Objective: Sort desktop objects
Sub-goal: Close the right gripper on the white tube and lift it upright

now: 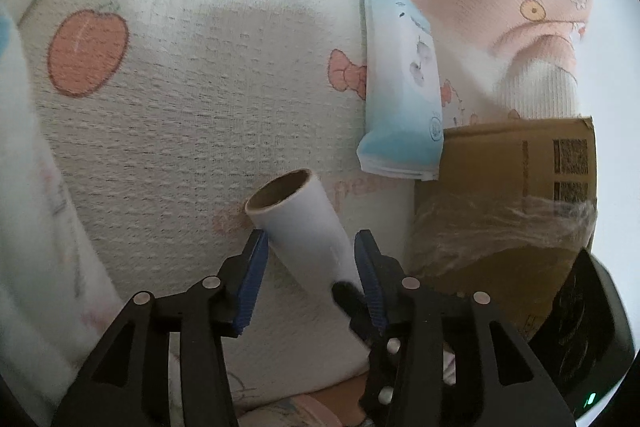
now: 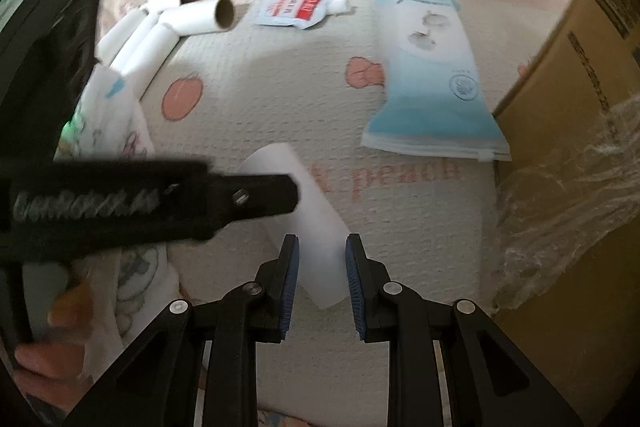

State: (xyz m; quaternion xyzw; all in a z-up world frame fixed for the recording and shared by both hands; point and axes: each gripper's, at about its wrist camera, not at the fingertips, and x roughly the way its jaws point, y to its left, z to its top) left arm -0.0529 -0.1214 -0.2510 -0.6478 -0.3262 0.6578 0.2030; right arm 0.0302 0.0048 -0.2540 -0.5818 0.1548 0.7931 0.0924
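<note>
A white roll (image 1: 296,223) with a brown cardboard core lies tilted on the cream peach-print mat (image 1: 180,99). My left gripper (image 1: 310,239) straddles its middle, open, with the blue pads beside the roll's sides and not pressing. In the right wrist view the same roll (image 2: 316,223) runs down between the pads of my right gripper (image 2: 322,239), which is shut on its near end. A black fingertip (image 1: 344,297) of the right gripper shows at that end. The left gripper's finger (image 2: 256,199) crosses over the roll from the left.
A heap of white rolls (image 2: 176,11) lies at the mat's far left. A red-and-white spout pouch (image 2: 300,7) and a blue-white soft pack (image 2: 432,79) lie beyond. A cardboard box (image 2: 580,107) with crumpled film stands on the right. A hand (image 2: 40,355) shows lower left.
</note>
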